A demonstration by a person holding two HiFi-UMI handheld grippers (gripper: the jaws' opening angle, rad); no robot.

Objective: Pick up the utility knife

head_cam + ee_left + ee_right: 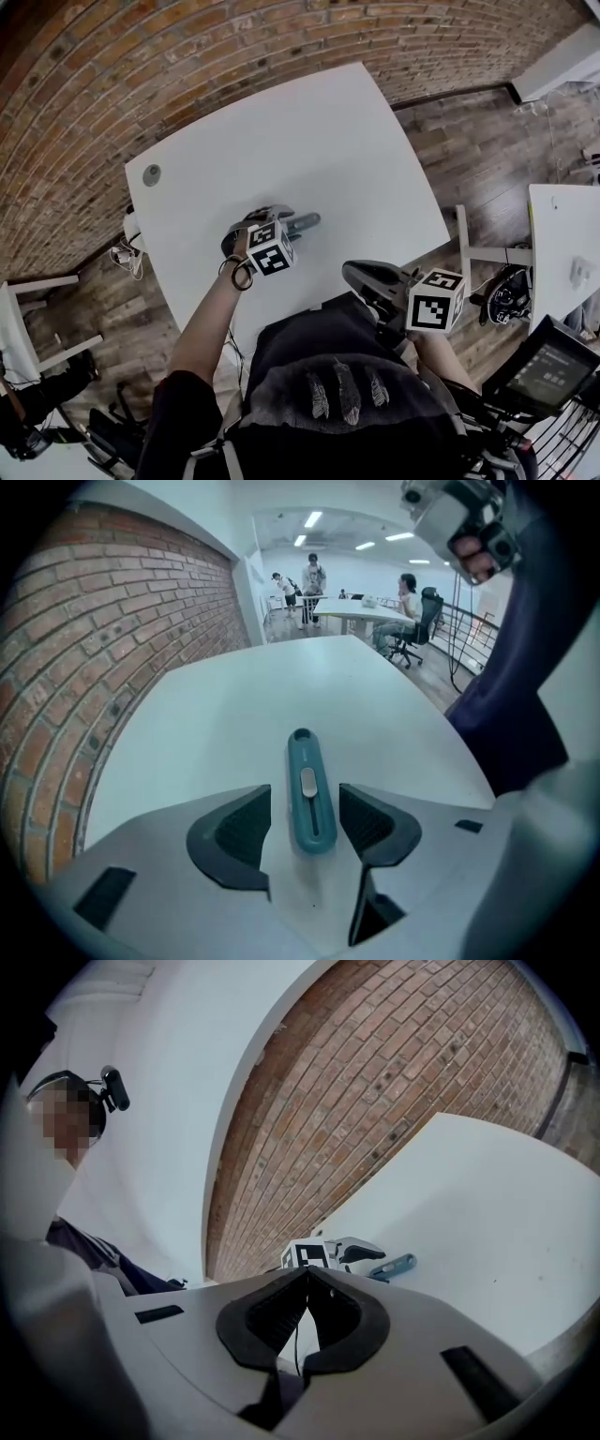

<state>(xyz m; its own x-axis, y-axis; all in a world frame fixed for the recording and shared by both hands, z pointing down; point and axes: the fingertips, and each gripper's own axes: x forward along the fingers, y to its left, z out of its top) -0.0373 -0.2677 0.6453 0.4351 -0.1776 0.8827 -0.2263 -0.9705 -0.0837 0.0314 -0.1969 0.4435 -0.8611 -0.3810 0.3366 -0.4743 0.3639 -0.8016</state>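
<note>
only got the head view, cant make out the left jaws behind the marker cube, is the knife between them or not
observer: Yes. In the left gripper view the utility knife lies flat on the table between the jaws of the left gripper, which stand wide apart, one on each side, not clamped on it.
operator: which way is it lying
observer: Lengthwise along the jaws, slider face up, its holed end pointing away from the gripper.
operator: right one holding anything
observer: No. The right gripper view shows the right gripper with its jaws shut together and nothing between them.
</note>
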